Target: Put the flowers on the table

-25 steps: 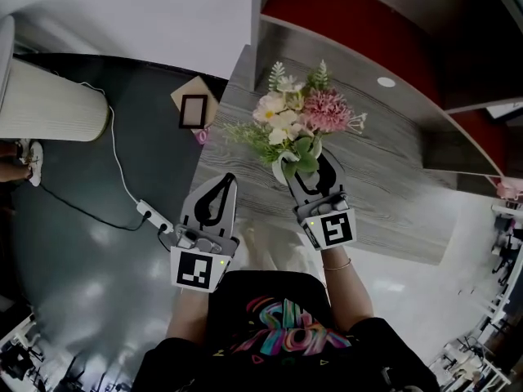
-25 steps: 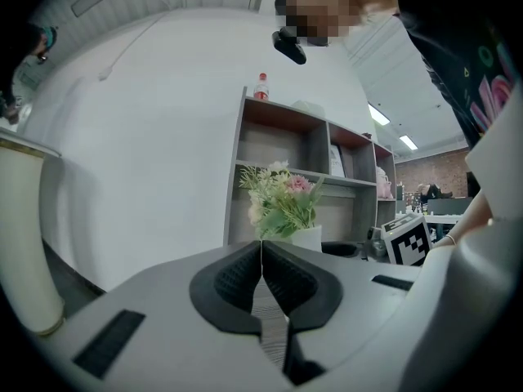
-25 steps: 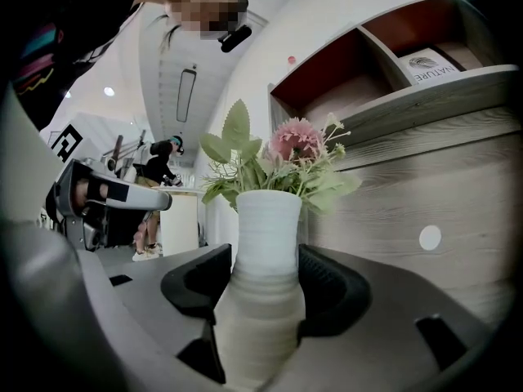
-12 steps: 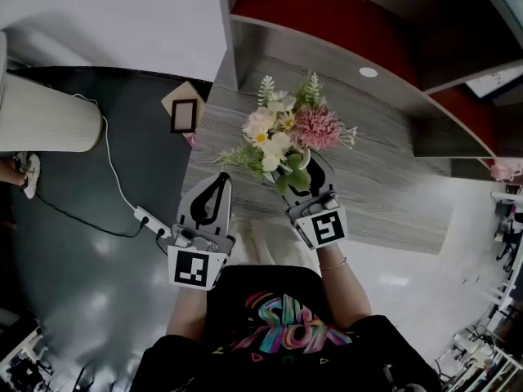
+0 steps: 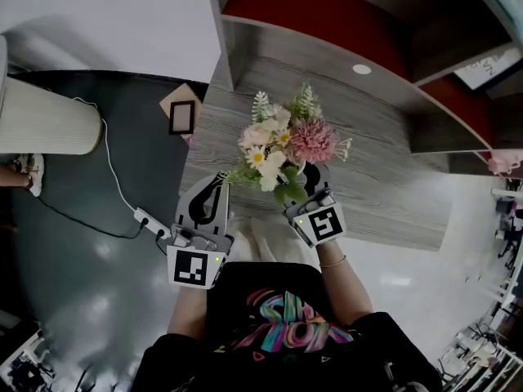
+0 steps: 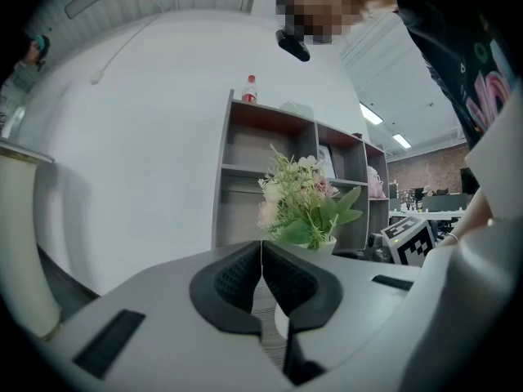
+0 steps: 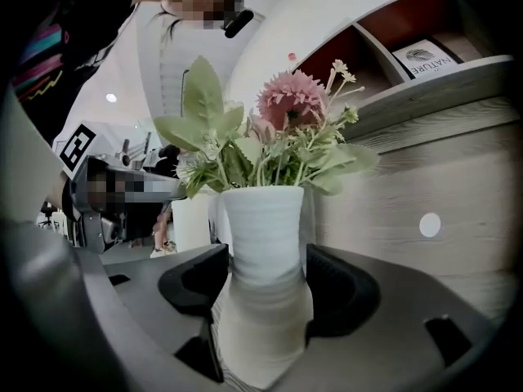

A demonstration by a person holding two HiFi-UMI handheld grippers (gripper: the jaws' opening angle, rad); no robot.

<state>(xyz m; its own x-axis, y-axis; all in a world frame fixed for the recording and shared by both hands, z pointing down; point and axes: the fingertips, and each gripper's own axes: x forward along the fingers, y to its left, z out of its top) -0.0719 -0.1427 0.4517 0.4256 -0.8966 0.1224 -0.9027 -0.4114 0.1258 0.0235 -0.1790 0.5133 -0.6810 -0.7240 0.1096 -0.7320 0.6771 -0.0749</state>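
Since a second ago the right gripper has been eased wider. Its jaws are being opened around the white vase, so that the flowers are left standing upright on the counter. The left gripper is held closed and empty, clear of them.

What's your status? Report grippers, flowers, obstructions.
Left gripper shut, empty. Right gripper jaws opening, white vase between them. Flowers upright in vase, standing on grey table. No obstruction seen.
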